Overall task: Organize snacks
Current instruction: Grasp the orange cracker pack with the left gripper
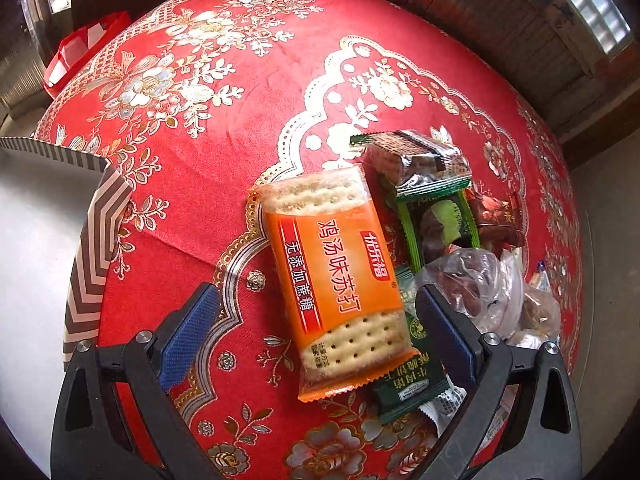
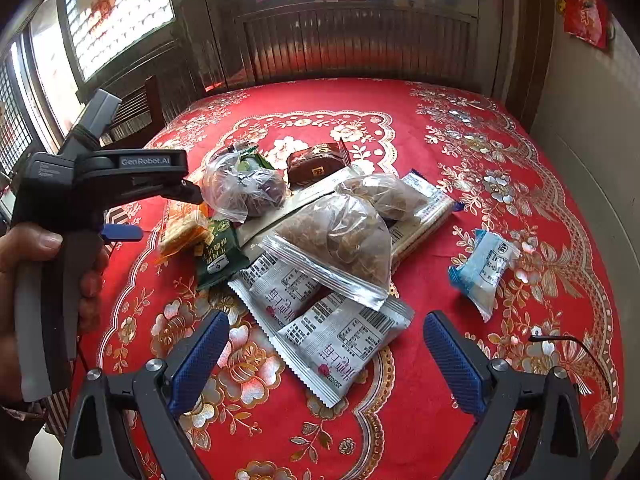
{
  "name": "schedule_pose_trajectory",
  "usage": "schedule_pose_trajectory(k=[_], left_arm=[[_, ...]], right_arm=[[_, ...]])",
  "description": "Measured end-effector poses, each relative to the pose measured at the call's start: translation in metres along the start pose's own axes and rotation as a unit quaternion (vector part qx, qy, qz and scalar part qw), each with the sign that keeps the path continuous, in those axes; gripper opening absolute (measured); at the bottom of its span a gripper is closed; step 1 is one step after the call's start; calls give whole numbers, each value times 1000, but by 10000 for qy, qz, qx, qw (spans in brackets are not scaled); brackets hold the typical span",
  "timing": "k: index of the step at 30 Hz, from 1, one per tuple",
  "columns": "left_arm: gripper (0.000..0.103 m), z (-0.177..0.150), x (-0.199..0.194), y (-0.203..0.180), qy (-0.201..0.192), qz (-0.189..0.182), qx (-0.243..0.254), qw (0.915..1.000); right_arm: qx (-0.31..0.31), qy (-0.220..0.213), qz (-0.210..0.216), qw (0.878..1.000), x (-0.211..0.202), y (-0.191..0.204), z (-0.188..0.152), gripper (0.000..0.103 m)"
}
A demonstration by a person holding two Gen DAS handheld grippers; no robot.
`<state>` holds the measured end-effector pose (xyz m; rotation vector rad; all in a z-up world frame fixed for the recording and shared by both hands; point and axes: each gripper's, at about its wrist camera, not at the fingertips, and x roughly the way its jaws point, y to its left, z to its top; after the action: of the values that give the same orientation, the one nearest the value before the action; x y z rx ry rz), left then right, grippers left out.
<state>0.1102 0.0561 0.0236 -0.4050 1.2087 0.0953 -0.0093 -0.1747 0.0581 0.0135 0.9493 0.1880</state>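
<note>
1. My left gripper [image 1: 318, 328] has its jaws spread wide on either side of the orange cracker packet [image 1: 340, 280], not touching it; the packet lies flat on the red cloth.
2. My right gripper [image 2: 326, 358] also has its jaws wide and holds nothing; it hangs over two silver sachets [image 2: 320, 320] with saw-tooth ends.
3. To the left of the cracker packet I see open cloth, bare up to a striped paper box [image 1: 94, 248] at the counter [image 1: 248, 92] edge. On its right the packet overlaps a dark green packet [image 1: 404, 388], so that side is crowded.
4. Beyond the left jaws: a green wrapped sweet [image 1: 436, 220], a dark biscuit pack [image 1: 416, 156], a brown-red wrapper [image 1: 496, 216] and a crinkled clear bag [image 1: 476, 284] with dark contents, all bunched together.
5. In the right view, a clear zip bag [image 2: 344, 240] of brown bits lies across the sachets, with a second similar bag [image 2: 384, 194] behind it.
6. A light blue packet [image 2: 482, 268] lies apart on the right, with free cloth around it.
7. A thin black cable [image 2: 568, 340] curls over the cloth near the right edge.
8. A hand [image 2: 32, 256] grips the left gripper's handle at the left of the right view.
9. A red bag [image 1: 80, 52] stands past the far-left counter edge.
</note>
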Motion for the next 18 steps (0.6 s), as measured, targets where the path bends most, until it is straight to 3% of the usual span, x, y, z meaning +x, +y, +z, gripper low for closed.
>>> schedule_pose_trajectory(k=[6,10,13,18], left_arm=[[94,5,7,4,58,-11,16,10000],[74,5,7,-2,82,235,478,9985],[62,7,6,3,160,224,635,9976],[60,8,3,11,241,146,759,9967]], right_arm=[[-243,-95,159,9995,9,8,30,97],[-580,-190,265,9978,22,25,58,97],[-913,-147,473,9946,38,41,76,97],[-1232,64,699,9899,72,61,93,93]])
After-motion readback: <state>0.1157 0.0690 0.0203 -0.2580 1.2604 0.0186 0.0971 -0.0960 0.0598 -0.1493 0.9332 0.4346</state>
